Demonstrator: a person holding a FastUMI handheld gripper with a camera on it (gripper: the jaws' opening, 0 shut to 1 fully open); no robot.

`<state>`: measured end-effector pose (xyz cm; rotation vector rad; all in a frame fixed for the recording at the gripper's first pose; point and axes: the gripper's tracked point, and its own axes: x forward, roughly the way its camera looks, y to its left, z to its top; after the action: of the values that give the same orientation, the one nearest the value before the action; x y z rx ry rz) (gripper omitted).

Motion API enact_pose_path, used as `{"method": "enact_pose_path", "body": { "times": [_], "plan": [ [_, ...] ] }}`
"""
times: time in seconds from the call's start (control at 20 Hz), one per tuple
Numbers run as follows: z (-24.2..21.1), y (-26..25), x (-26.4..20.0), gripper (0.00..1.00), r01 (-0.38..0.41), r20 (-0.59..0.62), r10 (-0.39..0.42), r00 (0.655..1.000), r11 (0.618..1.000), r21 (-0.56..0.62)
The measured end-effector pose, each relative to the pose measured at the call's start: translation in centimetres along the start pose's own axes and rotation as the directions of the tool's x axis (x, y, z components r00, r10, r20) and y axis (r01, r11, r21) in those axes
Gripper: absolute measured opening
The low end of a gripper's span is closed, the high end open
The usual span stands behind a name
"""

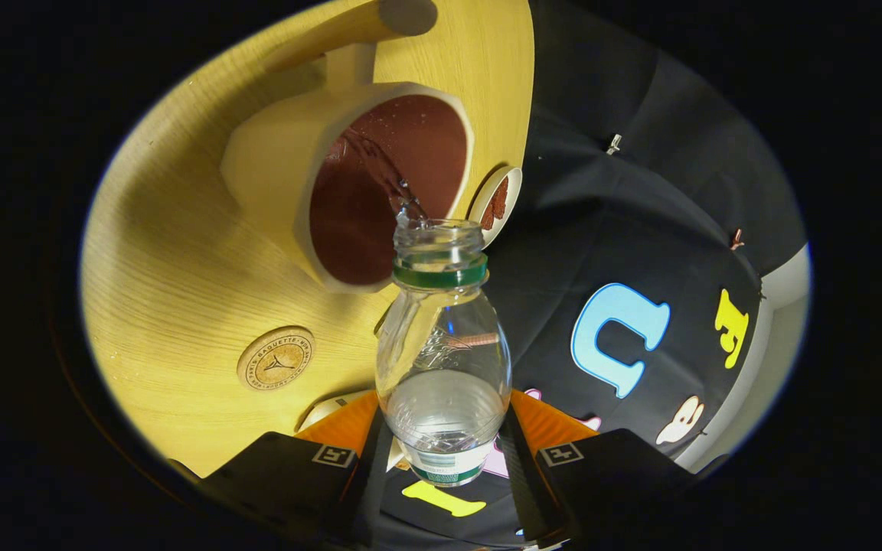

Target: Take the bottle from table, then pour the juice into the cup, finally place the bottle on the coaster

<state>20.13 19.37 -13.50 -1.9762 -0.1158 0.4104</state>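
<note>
surface: pale wooden table (165, 252), appearing tilted because the gripper is being rolled over for the pour; dark booth cloth hanging behind it.
coaster: round cork coaster (276, 358), lying flat on the table near the cup, on the side away from the dish; sitting bare, likely waiting as the bottle's final spot.
cup: cream cup (349, 184) with dark red-brown inside, standing on the table, handle pointing away from the bottle; its open mouth is facing the bottle neck to catch the stream.
juice: clear liquid (380, 172) arcing from the bottle mouth into the cup; some is pooling in the bottle's lower half.
bottle: clear plastic bottle (442, 360) with green neck ring, uncapped, tipped neck-first toward the cup, mouth just at the cup's rim.
gripper: gripper (445, 459) pinching the bottle's lower body, both fingers pressing its sides to hold the tilt.
dish: small white dish (496, 203) with something reddish, just beside the cup's far side.
stage: pouring seems underway; placing on coaster not yet done.
</note>
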Motion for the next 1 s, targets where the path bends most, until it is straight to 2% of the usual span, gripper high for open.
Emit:
{"method": "enact_pose_path", "body": {
  "times": [0.65,1.0],
  "plan": [
    [-0.7,-3.2,0.4,0.72,0.063,0.036,-0.058,0.998,0.988,-0.144],
    [-1.5,-5.1,-0.2,0.72,0.141,0.056,-0.133,0.99,0.972,-0.188]
  ]
}}
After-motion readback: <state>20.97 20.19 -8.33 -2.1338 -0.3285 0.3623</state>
